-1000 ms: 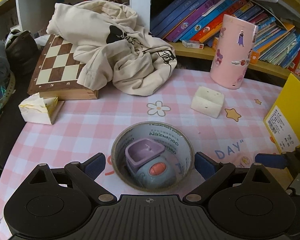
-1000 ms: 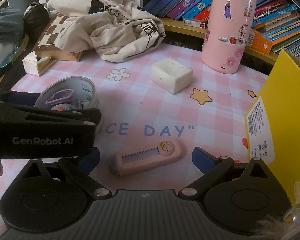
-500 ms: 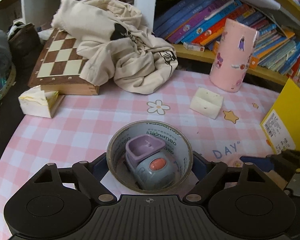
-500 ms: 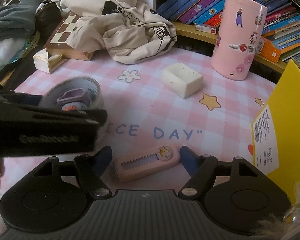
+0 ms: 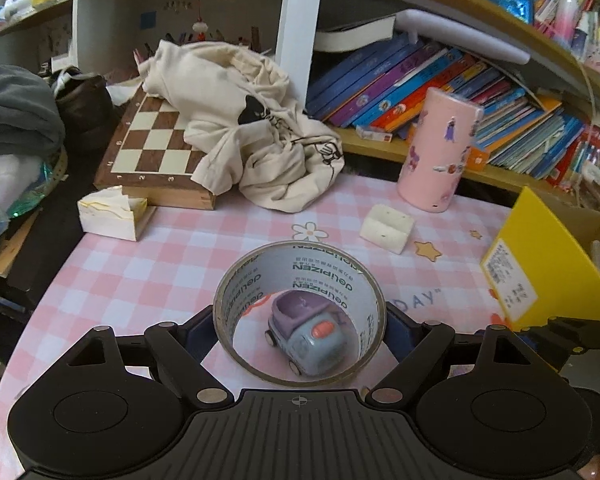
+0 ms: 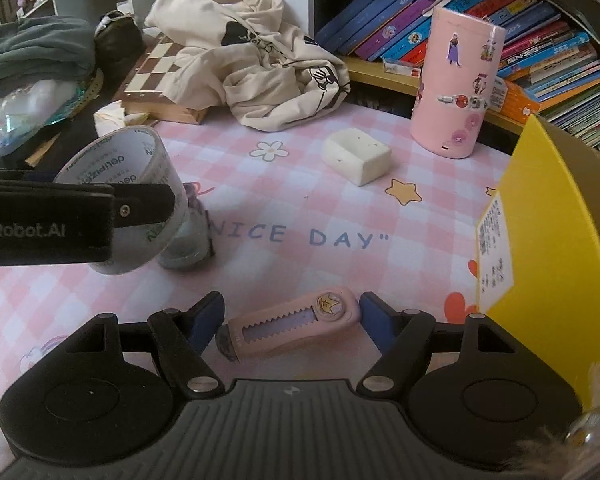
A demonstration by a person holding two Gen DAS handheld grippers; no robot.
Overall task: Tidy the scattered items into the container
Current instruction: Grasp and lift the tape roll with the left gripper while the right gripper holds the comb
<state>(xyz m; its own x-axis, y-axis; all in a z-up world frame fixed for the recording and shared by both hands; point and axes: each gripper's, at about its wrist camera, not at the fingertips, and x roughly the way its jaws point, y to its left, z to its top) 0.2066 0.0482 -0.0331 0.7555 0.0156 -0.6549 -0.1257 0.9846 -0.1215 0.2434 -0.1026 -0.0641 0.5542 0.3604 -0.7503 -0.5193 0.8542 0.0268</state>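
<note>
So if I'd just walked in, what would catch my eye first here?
Probably the left tongs gripping a big roll of clear tape, lifted off the pink checked tablecloth, with a little toy car showing through its hole. Next, the right tongs clamped on a pink utility knife, beside the bright yellow box at the right edge.
</note>
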